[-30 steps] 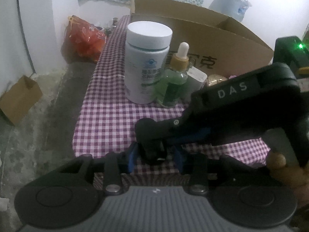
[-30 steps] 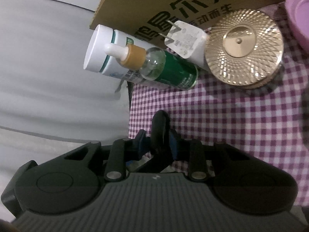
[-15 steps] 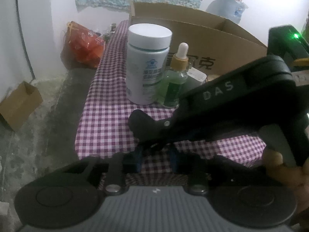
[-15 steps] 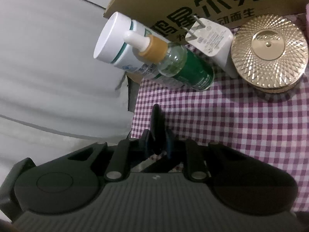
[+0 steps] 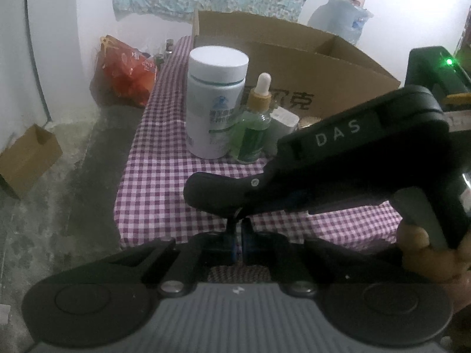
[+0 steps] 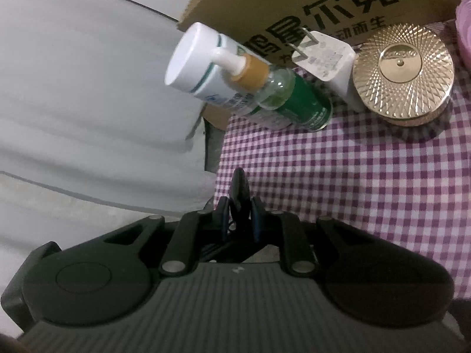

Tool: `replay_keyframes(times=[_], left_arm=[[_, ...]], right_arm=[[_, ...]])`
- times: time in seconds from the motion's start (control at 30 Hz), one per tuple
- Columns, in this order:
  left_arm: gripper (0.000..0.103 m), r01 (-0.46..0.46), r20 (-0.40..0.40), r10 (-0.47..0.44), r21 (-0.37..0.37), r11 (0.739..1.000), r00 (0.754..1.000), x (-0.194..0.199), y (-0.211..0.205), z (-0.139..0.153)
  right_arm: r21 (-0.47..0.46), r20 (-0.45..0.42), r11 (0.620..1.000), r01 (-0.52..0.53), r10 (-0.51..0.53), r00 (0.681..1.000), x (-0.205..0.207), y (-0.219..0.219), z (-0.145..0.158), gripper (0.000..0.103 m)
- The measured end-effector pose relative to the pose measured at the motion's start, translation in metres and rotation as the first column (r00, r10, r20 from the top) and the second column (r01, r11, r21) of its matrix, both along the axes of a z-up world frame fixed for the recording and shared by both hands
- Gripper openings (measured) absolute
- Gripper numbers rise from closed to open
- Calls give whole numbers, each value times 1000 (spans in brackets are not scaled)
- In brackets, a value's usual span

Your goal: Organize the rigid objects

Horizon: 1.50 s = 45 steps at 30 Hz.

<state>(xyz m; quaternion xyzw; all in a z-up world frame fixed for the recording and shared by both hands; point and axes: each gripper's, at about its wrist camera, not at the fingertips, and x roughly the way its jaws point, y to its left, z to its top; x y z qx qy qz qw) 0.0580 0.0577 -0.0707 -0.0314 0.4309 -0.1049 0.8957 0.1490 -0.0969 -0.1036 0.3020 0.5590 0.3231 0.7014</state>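
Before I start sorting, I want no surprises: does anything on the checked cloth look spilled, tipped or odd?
Nothing spilled or tipped. The white plastic bottle and green glass dropper bottle stand upright. Only the white plug adapter looks odd: on end, prongs up, beside the gold faceted jar.

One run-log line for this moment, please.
left tool: just closed, shut, nothing between | right tool: shut | white bottle, dropper bottle, charger, gold jar: untouched on checked cloth before cardboard box

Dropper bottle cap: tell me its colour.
The dropper bottle has a tan collar with a white bulb; the right wrist view shows it best.
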Motion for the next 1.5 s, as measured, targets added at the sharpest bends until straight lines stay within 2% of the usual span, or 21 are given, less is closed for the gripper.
replay_keyframes(times=[0.17,0.4,0.63,0.77,0.93,1.07,1.1,1.13,1.23,1.43,1.5], left_arm=[[4,3,36,-3,15,1000,999,-14,-2,19],[4,35,128,-39,37,999,991,-16,-5,75],[4,101,186,-108,46,994,977,34,-13,130],[4,118,149,-124,50,992,981,88,-25,138],[4,101,6,-101,8,995,995,163,-32,120],[9,56,-108,-55,3,998,993,209,-34,98],[16,42,-116,-41,8,999,992,216,-33,93],[18,31,-118,-28,25,999,993,221,-34,90],[19,20,-115,-15,35,999,993,226,-30,87],[26,11,-73,-6,59,998,997,217,-29,96],[30,7,-58,-4,53,999,998,211,-29,102]], right_arm=[[34,24,999,-3,3,1000,-14,-4,18,14],[100,125,995,1,-14,992,-25,-9,69,14],[144,257,989,27,-64,964,10,-24,126,14],[126,238,991,40,-69,969,60,-32,138,14],[73,86,996,51,-57,995,139,-39,119,14],[35,-32,998,43,-42,999,187,-43,89,14],[29,-64,999,43,-41,997,197,-43,78,14],[11,-91,999,38,-36,995,207,-42,67,14],[-22,-166,1000,15,-18,986,226,-37,38,14],[-126,-233,991,-36,6,972,230,-33,14,17],[-160,-226,987,-29,-8,974,234,-34,14,25]])
